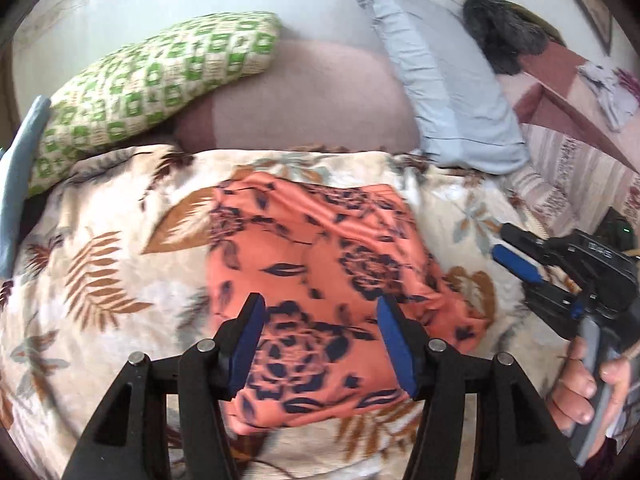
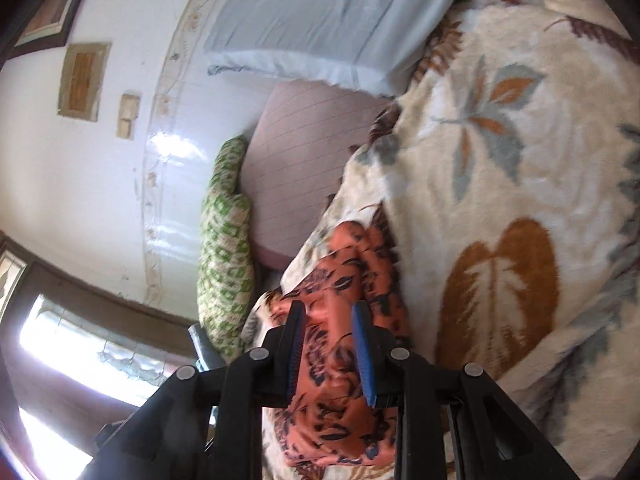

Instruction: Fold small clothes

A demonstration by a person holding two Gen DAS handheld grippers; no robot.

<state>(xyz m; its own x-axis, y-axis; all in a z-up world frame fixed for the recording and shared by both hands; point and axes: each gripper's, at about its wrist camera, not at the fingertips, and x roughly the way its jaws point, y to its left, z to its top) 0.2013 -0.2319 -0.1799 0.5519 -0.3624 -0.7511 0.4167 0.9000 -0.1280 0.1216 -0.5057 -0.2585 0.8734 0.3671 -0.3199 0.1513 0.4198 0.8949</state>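
- We see the orange flowered garment (image 1: pixel 320 264) lying folded on the leaf-print blanket (image 1: pixel 104 280) that covers the bed.
- The garment sits near the middle of the blanket, below the pillows at the head of the bed.
- We hold the left claw (image 1: pixel 320 344) above the near half of the garment, pointing down at it.
- Its blue pads (image 1: pixel 248 344) stand well apart, with the cloth showing in the gap beneath them; no pad presses on the fabric.
- In the left wrist view, the right claw (image 1: pixel 516 256) appears at the right edge, over the blanket just beside the garment's right side.
- A hand (image 1: pixel 580 396) grips the handle of the right claw.
- In the right wrist view, the right claw (image 2: pixel 328 344) has its pads set a narrow gap apart, with the garment (image 2: pixel 340 392) visible between and beyond them.
- We cannot tell from either view whether the right claw's pads pinch the cloth or merely stand in front of it.
- A green checked pillow (image 1: pixel 152 84), a pink pillow (image 1: pixel 304 100) and a pale blue pillow (image 1: pixel 448 96) lean against the white wall (image 2: pixel 80 168) behind the blanket.
- Both views are slightly blurred.
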